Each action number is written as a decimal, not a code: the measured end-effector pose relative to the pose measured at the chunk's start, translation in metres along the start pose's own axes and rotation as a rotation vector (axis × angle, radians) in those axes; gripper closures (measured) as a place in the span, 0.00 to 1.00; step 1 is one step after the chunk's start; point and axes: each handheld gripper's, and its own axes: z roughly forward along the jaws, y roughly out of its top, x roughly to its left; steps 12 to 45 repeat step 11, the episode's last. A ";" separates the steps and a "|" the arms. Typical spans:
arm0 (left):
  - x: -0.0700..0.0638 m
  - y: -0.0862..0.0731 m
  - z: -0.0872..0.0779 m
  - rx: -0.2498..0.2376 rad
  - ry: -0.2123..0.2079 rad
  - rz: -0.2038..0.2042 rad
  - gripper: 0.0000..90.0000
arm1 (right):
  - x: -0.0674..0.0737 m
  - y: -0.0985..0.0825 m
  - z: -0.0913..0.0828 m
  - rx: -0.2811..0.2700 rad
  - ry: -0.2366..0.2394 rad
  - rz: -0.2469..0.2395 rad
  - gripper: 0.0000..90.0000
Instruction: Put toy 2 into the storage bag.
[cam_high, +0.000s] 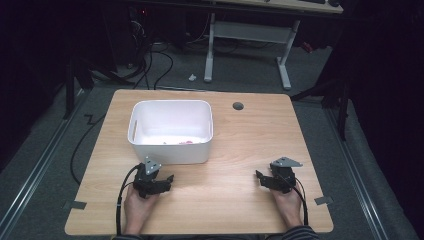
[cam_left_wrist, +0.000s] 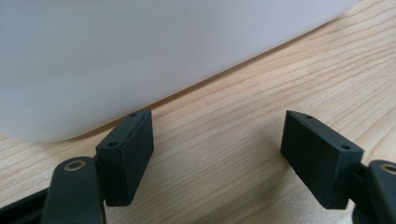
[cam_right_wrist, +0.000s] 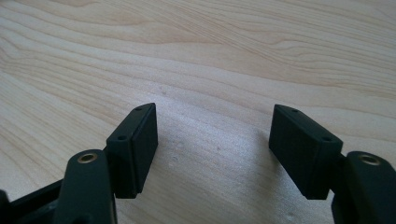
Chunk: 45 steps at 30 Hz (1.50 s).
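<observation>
Both grippers' jaws stood apart and empty, so the left gripper (cam_high: 168, 178), just beside the white tub (cam_high: 171, 131) toward the desk's (cam_high: 240, 150) near edge, risked nudging it.

pink bits in bin (cam_high: 186, 142) unclear, forearms cropped

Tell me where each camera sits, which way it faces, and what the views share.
High view: above the person's side, looking forward and down on the light wooden table; forearms, hands, left tongs, right tongs.
Left gripper view: on the left tongs, low, facing the white plastic tub.
Right gripper view: on the right tongs, facing bare tabletop.
Shared: table; tub in two views.
</observation>
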 end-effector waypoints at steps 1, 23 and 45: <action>0.000 0.000 0.000 0.000 0.000 0.001 0.29 | -0.001 0.000 0.000 0.002 0.003 0.007 0.36; 0.000 0.000 0.000 0.000 0.001 0.001 0.29 | 0.000 0.000 0.000 0.004 0.000 0.011 0.35; 0.000 0.000 0.000 0.000 0.001 0.001 0.29 | 0.000 0.000 0.000 0.004 0.000 0.011 0.35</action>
